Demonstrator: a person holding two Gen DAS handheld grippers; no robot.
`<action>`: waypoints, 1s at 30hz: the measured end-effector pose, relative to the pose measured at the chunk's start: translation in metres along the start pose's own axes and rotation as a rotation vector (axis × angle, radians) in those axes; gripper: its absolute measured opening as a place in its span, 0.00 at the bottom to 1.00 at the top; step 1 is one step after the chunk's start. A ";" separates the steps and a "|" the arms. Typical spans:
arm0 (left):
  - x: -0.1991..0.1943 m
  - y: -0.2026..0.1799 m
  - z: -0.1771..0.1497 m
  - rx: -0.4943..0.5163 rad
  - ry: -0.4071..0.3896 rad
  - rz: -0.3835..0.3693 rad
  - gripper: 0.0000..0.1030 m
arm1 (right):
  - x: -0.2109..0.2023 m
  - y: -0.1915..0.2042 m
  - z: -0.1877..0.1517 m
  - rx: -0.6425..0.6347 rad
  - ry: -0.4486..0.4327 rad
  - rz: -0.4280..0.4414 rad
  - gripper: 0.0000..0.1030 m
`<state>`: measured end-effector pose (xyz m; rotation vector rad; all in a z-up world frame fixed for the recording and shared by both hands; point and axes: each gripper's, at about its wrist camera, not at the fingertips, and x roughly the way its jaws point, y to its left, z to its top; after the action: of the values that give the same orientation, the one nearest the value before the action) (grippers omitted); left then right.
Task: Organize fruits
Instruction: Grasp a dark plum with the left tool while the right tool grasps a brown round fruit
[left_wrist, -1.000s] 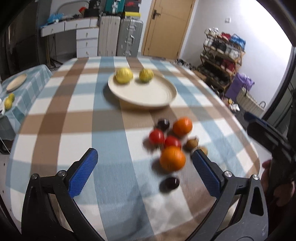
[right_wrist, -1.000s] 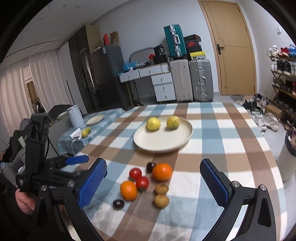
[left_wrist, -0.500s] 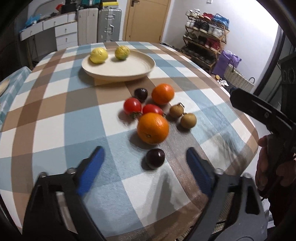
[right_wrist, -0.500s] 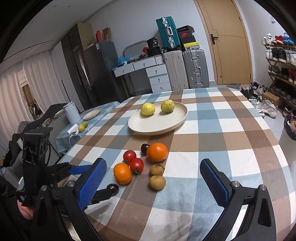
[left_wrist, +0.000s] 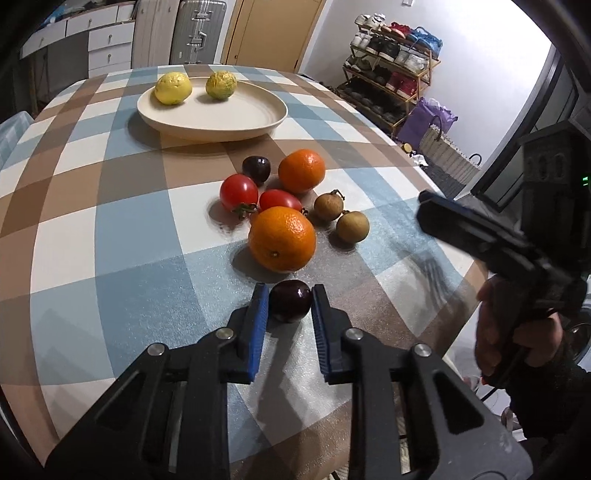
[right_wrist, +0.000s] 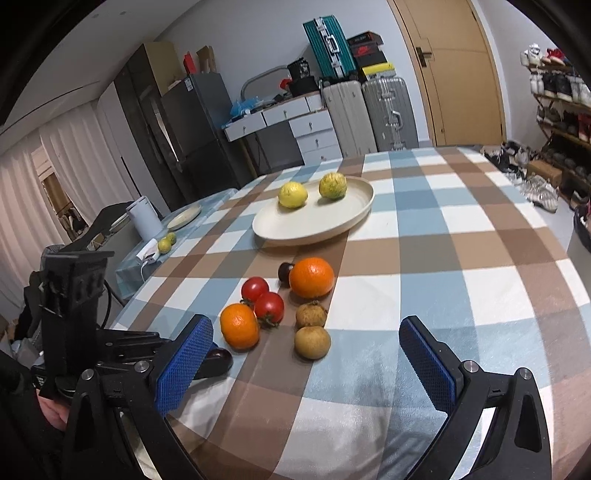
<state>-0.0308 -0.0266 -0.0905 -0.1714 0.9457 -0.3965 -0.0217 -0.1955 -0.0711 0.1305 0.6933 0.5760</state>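
My left gripper (left_wrist: 287, 295) is shut on a dark cherry (left_wrist: 290, 300) that rests on the checked tablecloth. Just beyond lie a near orange (left_wrist: 282, 239), two red tomatoes (left_wrist: 239, 192), a second orange (left_wrist: 301, 170), a second dark cherry (left_wrist: 256, 169) and two brown longans (left_wrist: 352, 226). A cream plate (left_wrist: 212, 110) at the far side holds two yellow lemons (left_wrist: 173, 88). My right gripper (right_wrist: 306, 343) is open and empty, above the table's near edge, with the longans (right_wrist: 312, 341) between its fingers' line of sight. The left gripper also shows in the right wrist view (right_wrist: 207, 363).
The round table's edge (left_wrist: 436, 173) drops off at right toward a shoe rack (left_wrist: 391, 74) and a purple bag (left_wrist: 428, 122). A side table with a small plate (right_wrist: 184, 218), a white kettle (right_wrist: 144, 221) and small fruits stands at left. Suitcases (right_wrist: 369, 114) and drawers stand behind.
My left gripper has moved forward and down to the near cherry and closed its fingers on it. My right gripper has dropped a little closer to the table and stayed open.
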 end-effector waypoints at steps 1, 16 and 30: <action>-0.002 0.001 0.000 -0.003 -0.002 -0.002 0.20 | 0.003 -0.001 -0.001 0.004 0.012 0.000 1.00; -0.047 0.031 0.022 -0.061 -0.089 -0.043 0.20 | 0.047 -0.003 -0.003 0.015 0.145 0.009 0.74; -0.050 0.055 0.074 -0.093 -0.128 -0.007 0.20 | 0.051 -0.005 -0.007 -0.020 0.150 0.030 0.27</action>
<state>0.0173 0.0413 -0.0276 -0.2811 0.8381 -0.3438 0.0081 -0.1727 -0.1072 0.0799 0.8324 0.6253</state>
